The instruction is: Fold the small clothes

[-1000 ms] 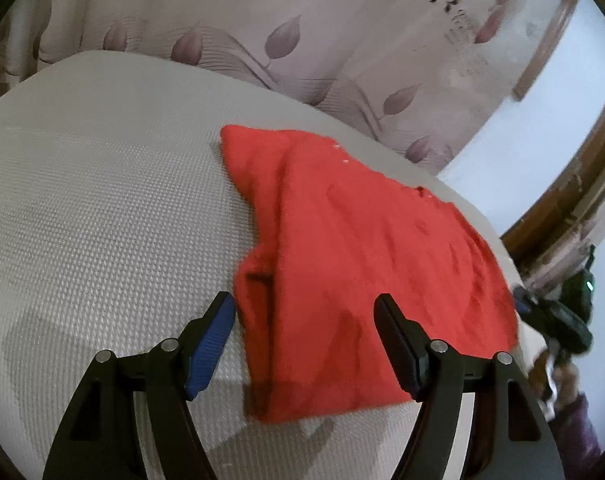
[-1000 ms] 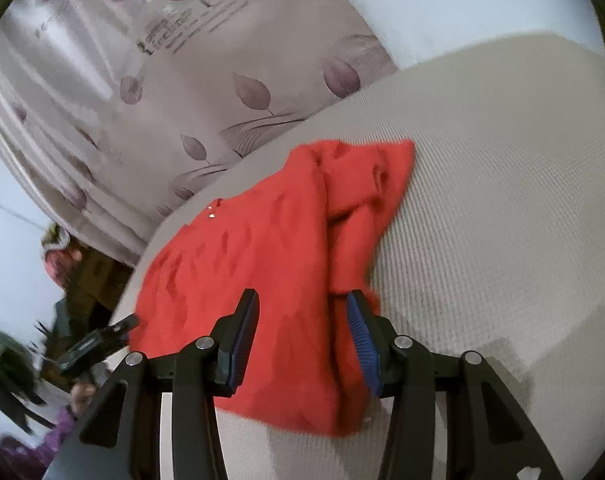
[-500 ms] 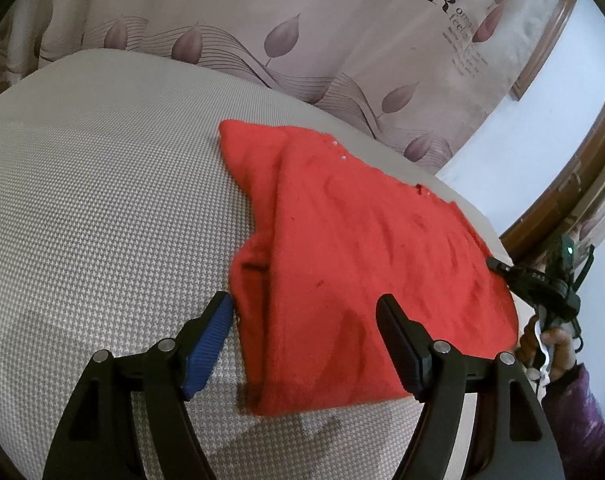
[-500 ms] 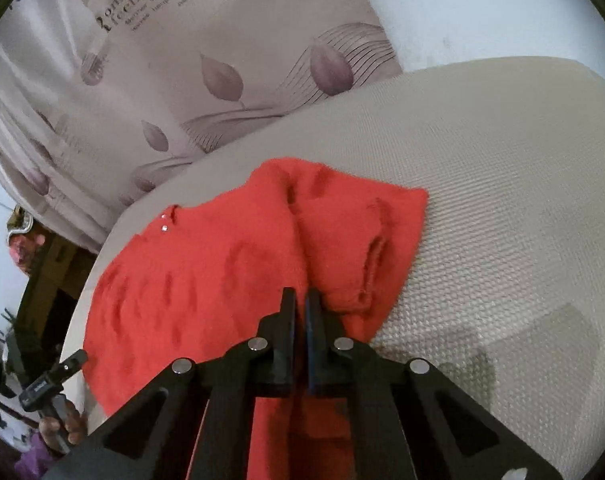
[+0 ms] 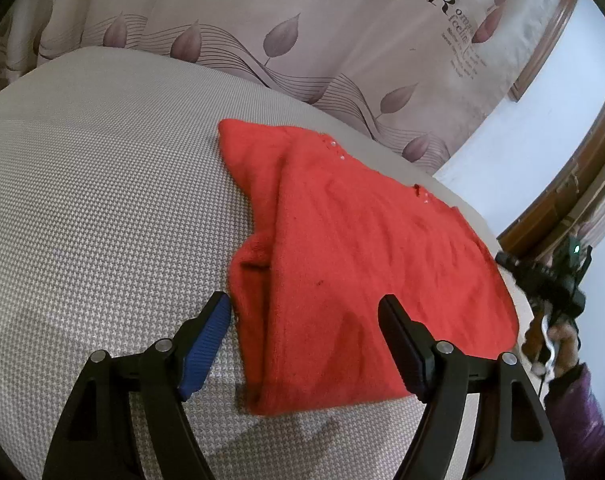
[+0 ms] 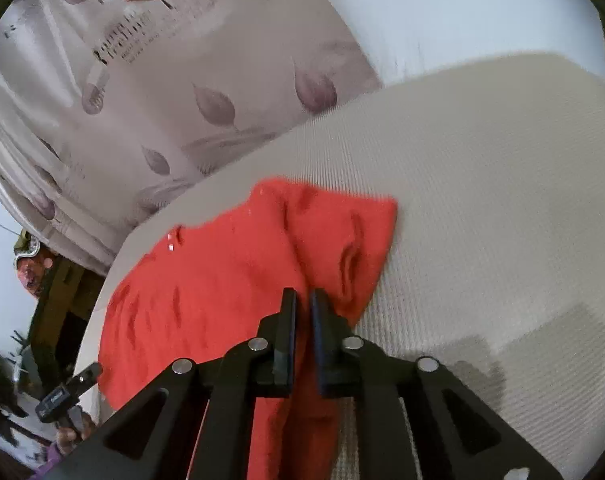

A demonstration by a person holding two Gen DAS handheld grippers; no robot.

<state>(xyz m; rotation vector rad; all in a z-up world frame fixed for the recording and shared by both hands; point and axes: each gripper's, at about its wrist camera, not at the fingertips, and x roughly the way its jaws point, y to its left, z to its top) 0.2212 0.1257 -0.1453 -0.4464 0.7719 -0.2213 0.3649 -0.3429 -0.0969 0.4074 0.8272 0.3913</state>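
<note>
The red garment [image 5: 366,264] lies partly folded on the grey woven tabletop [image 5: 102,208], the right tongs [image 6: 301,320] pinching its near edge, probably to lift a fold, while the left tongs [image 5: 304,312] hover spread over the other corner.

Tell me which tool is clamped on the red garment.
The right tool: jaws nearly shut, pinching the red garment. The left tool is wide open, straddling its near edge.

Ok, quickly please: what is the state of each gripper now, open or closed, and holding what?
Left gripper: open, holding nothing, its fingers either side of the red garment's near edge.
Right gripper: closed on the red garment.
</note>
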